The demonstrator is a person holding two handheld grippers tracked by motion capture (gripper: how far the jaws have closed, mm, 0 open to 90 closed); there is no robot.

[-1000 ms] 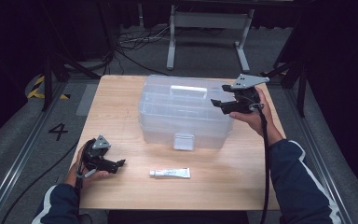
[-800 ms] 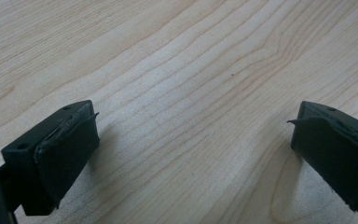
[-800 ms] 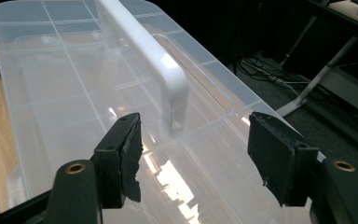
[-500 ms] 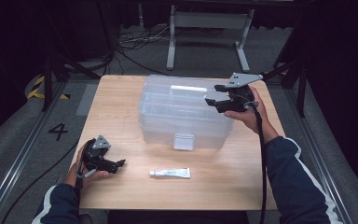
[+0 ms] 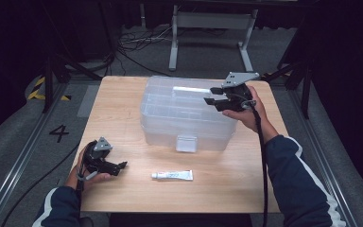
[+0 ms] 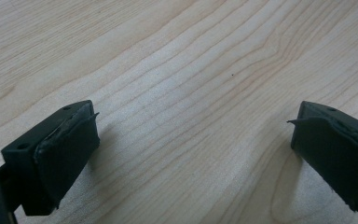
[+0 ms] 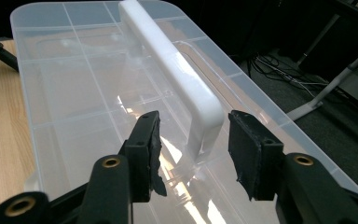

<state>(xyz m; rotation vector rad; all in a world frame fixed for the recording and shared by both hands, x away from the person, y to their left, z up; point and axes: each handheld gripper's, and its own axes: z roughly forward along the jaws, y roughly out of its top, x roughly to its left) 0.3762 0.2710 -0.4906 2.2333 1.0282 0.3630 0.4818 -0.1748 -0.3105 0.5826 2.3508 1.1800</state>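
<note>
A clear plastic storage box (image 5: 179,113) with a white lid handle (image 5: 191,89) stands in the middle of the wooden table (image 5: 123,104). My right gripper (image 5: 212,95) hovers over the box's right end. In the right gripper view its jaws straddle the near end of the handle (image 7: 168,60). They have just been closing. The right pad (image 7: 244,149) is almost at the handle, and a gap remains at the left pad (image 7: 154,149). My left gripper (image 5: 119,168) rests on the table at the front left. It stands open (image 6: 191,140) over bare wood.
A small white tube (image 5: 172,175) lies near the table's front edge, between the two hands. The box's front latch (image 5: 186,143) faces the person. Metal stand legs and cables (image 5: 137,42) lie on the floor beyond the table.
The right gripper has shifted slightly left over the lid and its jaws have narrowed around the handle end. The left hand and the tube have not moved.
</note>
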